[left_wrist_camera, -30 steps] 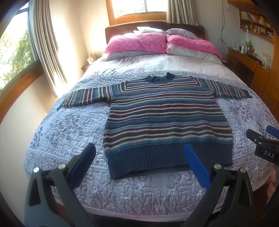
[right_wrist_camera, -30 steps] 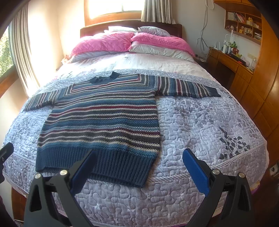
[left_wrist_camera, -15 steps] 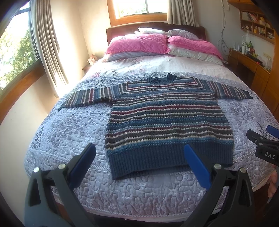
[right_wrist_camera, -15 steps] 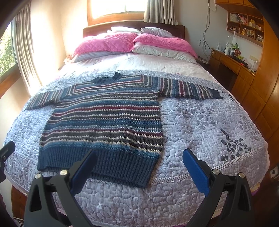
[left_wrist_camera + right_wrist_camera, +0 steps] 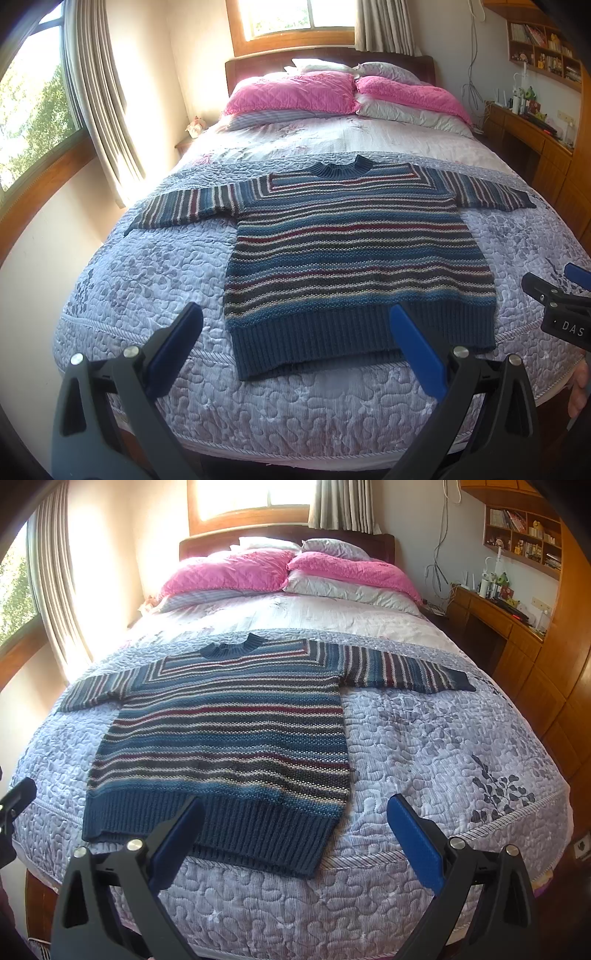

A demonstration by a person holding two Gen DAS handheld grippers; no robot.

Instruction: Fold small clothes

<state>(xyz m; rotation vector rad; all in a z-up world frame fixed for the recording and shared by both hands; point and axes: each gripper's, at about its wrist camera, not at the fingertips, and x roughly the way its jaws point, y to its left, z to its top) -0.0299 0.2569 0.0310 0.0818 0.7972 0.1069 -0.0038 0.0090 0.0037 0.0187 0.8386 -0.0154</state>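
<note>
Sweater (image 5: 354, 258): striped knit, spread flat and face up on the near half of the bed, both sleeves out sideways, nothing folded yet.
Handling: likely soft, floppy, fairly thick; it should drape and stretch, not slip.
Hold points: sleeve cuffs or the ribbed hem (image 5: 207, 827) corners look best.
Quilt (image 5: 424, 738): textured, may drag the knit.
Left gripper (image 5: 295, 347): wide open, empty, above the near bed edge.
Right gripper (image 5: 295, 830): wide open, empty, near the hem's right corner.

2 pink pillows (image 5: 291, 94) lie on the quilted bed (image 5: 147, 273).
</note>
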